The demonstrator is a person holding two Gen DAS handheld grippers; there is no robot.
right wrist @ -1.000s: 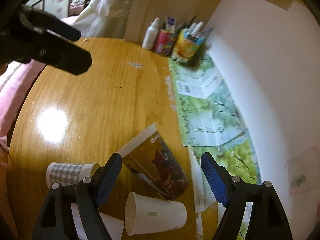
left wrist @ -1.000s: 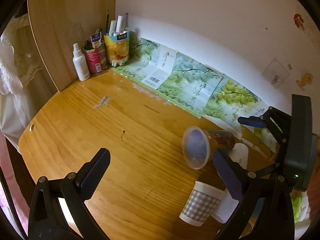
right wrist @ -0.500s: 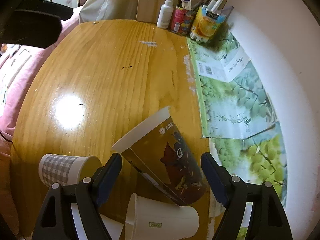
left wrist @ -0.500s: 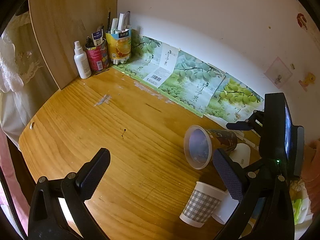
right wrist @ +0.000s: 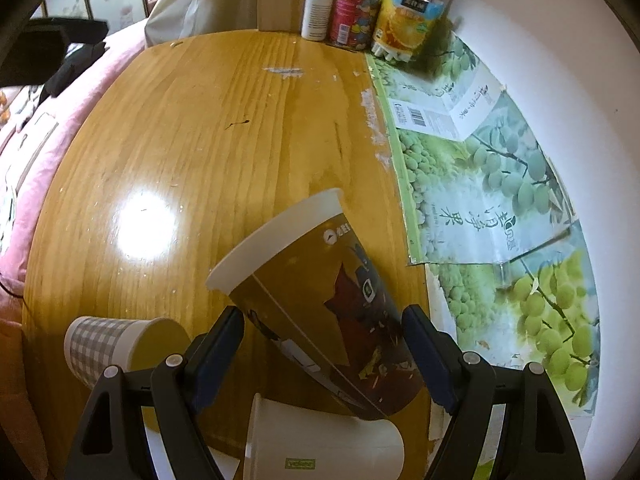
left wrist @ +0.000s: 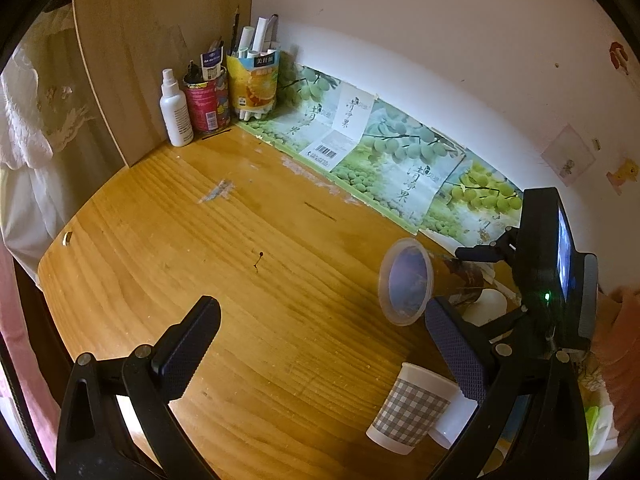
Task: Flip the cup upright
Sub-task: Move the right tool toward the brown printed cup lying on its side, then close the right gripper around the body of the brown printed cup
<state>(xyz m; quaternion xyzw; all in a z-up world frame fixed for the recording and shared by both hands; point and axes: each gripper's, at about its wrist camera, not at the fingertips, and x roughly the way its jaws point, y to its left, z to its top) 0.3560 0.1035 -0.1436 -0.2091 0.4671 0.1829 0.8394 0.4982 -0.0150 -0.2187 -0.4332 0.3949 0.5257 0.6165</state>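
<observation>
A tall brown printed paper cup (right wrist: 320,296) lies on its side on the wooden table (right wrist: 200,140), its white rim toward the table's middle. It also shows in the left wrist view (left wrist: 408,280), mouth facing the camera. My right gripper (right wrist: 324,344) is open, with a finger on each side of the cup's lower body; contact is unclear. The right gripper shows in the left wrist view (left wrist: 540,256) at the right. My left gripper (left wrist: 320,344) is open and empty above the table's front.
A checked cup (left wrist: 408,408) stands upside down near the front right, also in the right wrist view (right wrist: 104,348). A white cup (right wrist: 320,440) lies on its side beneath the brown cup. A spray bottle (left wrist: 175,112), a red can (left wrist: 204,104) and an orange carton (left wrist: 252,84) stand in the far corner. Grape-print paper (right wrist: 480,184) lines the wall.
My right gripper has moved forward, so the brown cup now sits deeper between its fingers. The left gripper has stayed open and has shifted only slightly.
</observation>
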